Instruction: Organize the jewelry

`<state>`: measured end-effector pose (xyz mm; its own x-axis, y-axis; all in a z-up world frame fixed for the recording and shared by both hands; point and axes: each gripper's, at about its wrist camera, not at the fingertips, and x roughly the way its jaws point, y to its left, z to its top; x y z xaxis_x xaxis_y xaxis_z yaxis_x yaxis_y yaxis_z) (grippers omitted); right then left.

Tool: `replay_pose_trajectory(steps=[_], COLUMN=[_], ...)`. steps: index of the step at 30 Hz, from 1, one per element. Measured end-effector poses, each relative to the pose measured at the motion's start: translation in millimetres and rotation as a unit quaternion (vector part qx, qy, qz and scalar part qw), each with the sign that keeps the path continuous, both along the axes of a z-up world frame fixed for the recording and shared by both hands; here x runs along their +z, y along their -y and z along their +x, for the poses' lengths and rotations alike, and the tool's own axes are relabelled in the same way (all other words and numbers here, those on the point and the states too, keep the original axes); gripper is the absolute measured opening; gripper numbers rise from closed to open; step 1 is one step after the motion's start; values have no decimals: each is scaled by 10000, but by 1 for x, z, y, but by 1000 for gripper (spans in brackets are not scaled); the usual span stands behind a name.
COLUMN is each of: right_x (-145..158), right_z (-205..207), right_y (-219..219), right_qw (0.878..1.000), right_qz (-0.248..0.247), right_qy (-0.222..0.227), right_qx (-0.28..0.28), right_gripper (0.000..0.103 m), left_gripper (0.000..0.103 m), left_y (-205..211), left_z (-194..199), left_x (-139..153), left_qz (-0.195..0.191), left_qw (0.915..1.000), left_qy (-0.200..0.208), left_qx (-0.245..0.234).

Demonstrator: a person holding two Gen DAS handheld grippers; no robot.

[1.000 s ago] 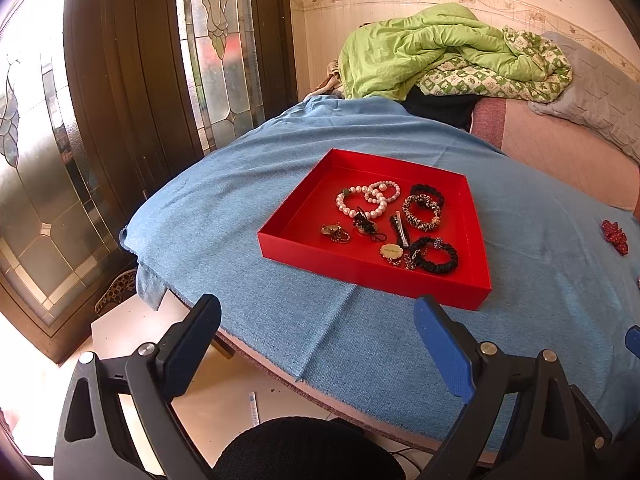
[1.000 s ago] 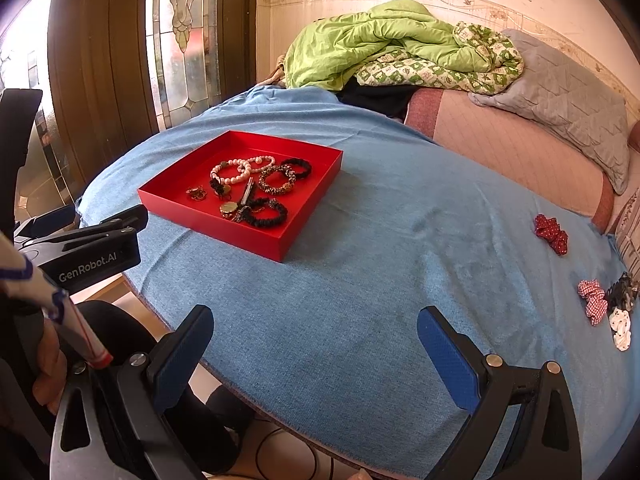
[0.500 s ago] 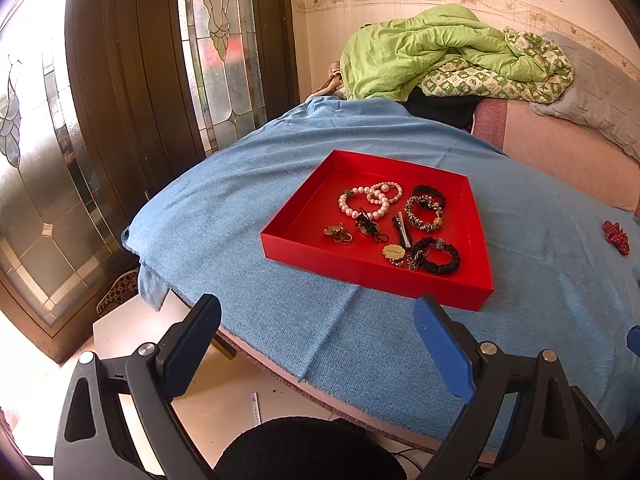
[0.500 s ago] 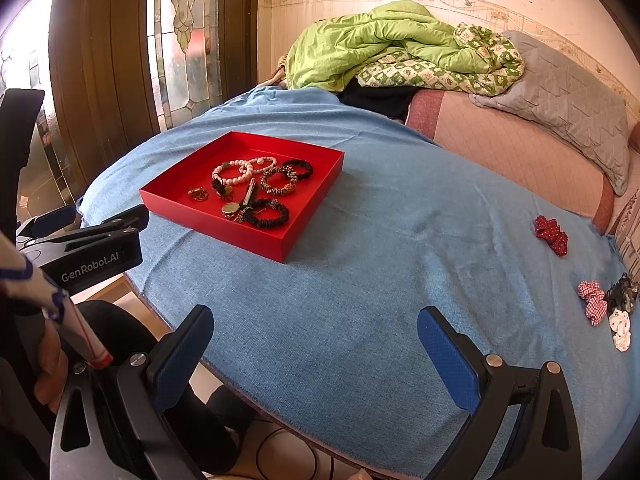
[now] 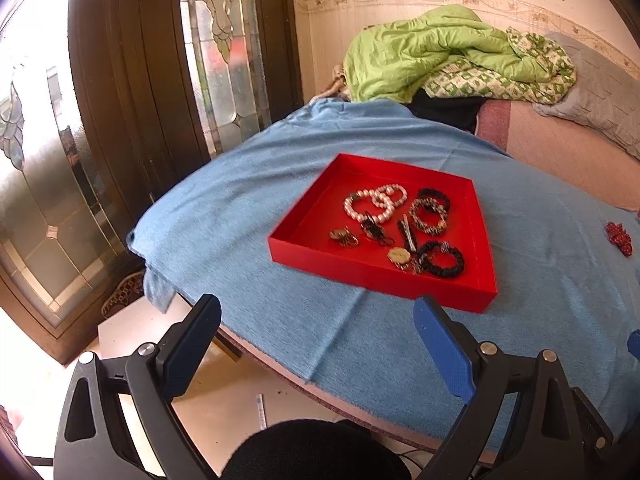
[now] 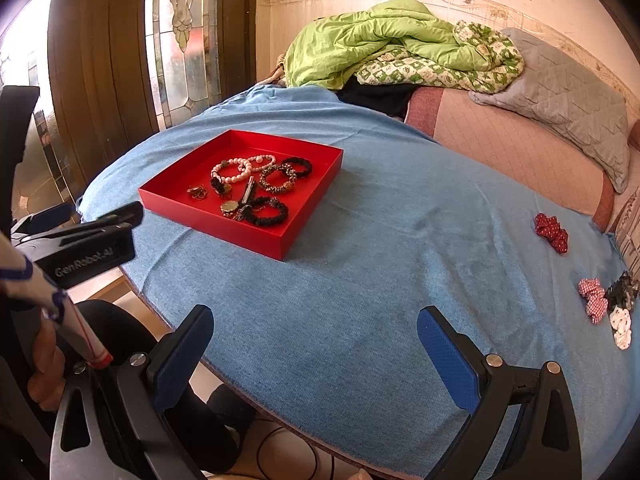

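A red tray (image 5: 316,258) (image 6: 256,236) sits on the blue cloth and holds pearl bracelets (image 5: 374,204), beaded and black bracelets (image 5: 444,258), a clip and small gold pieces. A red bow (image 6: 552,230) lies on the cloth at the right, with a red-checked bow (image 6: 592,300) and black-and-white pieces (image 6: 622,304) nearer the right edge. My left gripper (image 5: 316,346) is open and empty, before the tray near the table edge. My right gripper (image 6: 312,354) is open and empty over the cloth's front edge.
The round table under the blue cloth (image 6: 380,280) stands beside a dark wooden door with stained glass (image 5: 120,120). Behind it is a bed with a green quilt (image 6: 380,52) and a grey pillow (image 6: 560,96). The left gripper's body (image 6: 84,248) shows at the right wrist view's left.
Both views shifted slightly; the tray sits a little further right in each view. Both grippers stay open and empty.
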<state>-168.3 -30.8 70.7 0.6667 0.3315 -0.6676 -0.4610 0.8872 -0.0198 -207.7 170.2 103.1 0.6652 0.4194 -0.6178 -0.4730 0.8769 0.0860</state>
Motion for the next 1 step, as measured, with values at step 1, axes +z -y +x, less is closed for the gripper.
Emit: replay_pose_trajectory(steps=[1], right_x=[0], right_z=[1], right_y=[2], right_qw=[10000], right_qz=[22], right_qy=[-14], right_qx=[-31], right_gripper=[103], left_gripper=[96], left_y=[1], left_z=[2], left_x=[2], left_qz=[-32], left_qw=[10000], left_qy=[13], left_qx=[-81])
